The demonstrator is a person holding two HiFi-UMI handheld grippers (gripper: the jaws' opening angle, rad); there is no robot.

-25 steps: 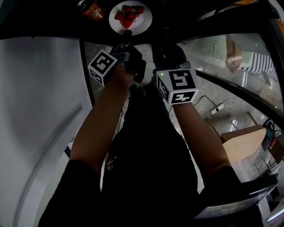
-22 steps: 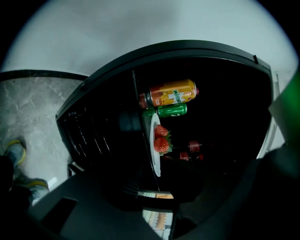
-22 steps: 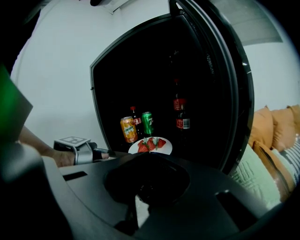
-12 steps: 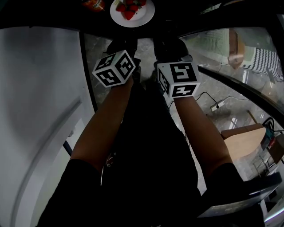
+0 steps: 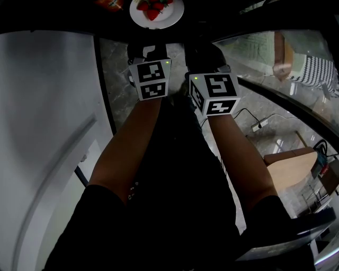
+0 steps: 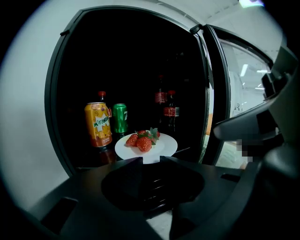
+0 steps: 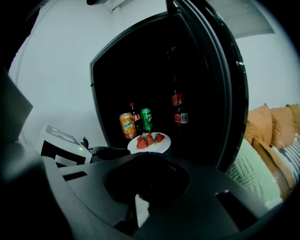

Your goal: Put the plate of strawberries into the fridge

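Note:
A white plate of strawberries (image 6: 146, 146) rests on a shelf inside the dark open fridge, also seen as the plate (image 5: 157, 13) at the top of the head view and the plate (image 7: 149, 143) in the right gripper view. My left gripper (image 6: 151, 160) hangs just in front of the plate's near rim, apart from it, jaws open with a small gap and nothing between them. My right gripper (image 7: 147, 157) is held further back, outside the fridge, jaws together and empty. In the head view the left gripper (image 5: 145, 50) and right gripper (image 5: 204, 53) sit side by side below the plate.
An orange soda can (image 6: 98, 124) and a green can (image 6: 120, 118) stand left of and behind the plate; dark cola bottles (image 6: 169, 110) stand behind it. The glass fridge door (image 6: 220, 93) hangs open at the right. A white wall (image 5: 47, 106) lies at the left.
My left gripper has drawn back from the plate and its marker cube has turned to face the head camera. The plate stays on the shelf. The right gripper has barely moved.

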